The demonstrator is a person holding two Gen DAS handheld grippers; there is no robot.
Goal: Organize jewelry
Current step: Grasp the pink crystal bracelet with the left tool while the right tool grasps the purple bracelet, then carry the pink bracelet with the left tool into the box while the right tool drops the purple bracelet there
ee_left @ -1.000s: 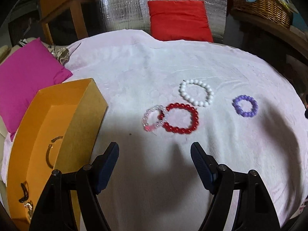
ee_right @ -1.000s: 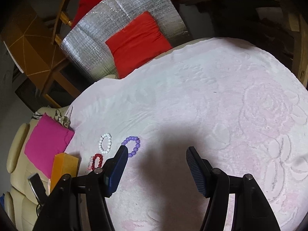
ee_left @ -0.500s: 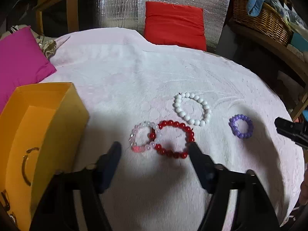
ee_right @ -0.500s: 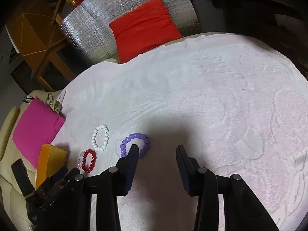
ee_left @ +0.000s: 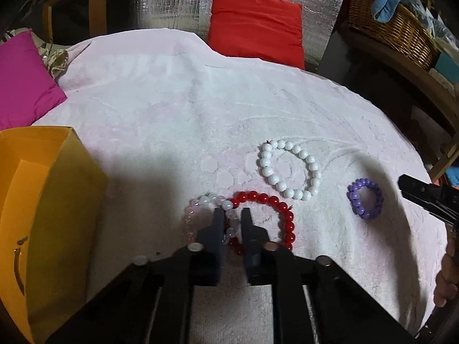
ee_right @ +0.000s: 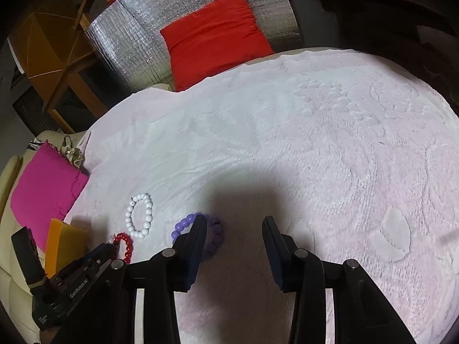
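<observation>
Several bead bracelets lie on a pale pink blanket [ee_left: 172, 120]. My left gripper [ee_left: 231, 216] is shut on the overlapping beads of the pale pink bracelet [ee_left: 192, 215] and the red bracelet [ee_left: 275, 206]. A white bracelet [ee_left: 287, 169] lies just beyond, and a purple bracelet [ee_left: 365, 198] lies to the right. In the right wrist view my right gripper [ee_right: 234, 223] is open, its left finger over the purple bracelet [ee_right: 183, 225]. The white bracelet [ee_right: 139, 215] and the red bracelet [ee_right: 124, 243] show to its left.
An open orange box [ee_left: 37, 200] stands at the left, with small jewelry pieces inside. A magenta cushion [ee_left: 23, 80] lies at the far left and a red cushion [ee_left: 255, 37] at the back. A wicker basket [ee_left: 396, 37] stands at the back right.
My left gripper has come down and closed on the pale pink and red bracelets. My right gripper has moved to the purple bracelet and opened wider than half a second ago.
</observation>
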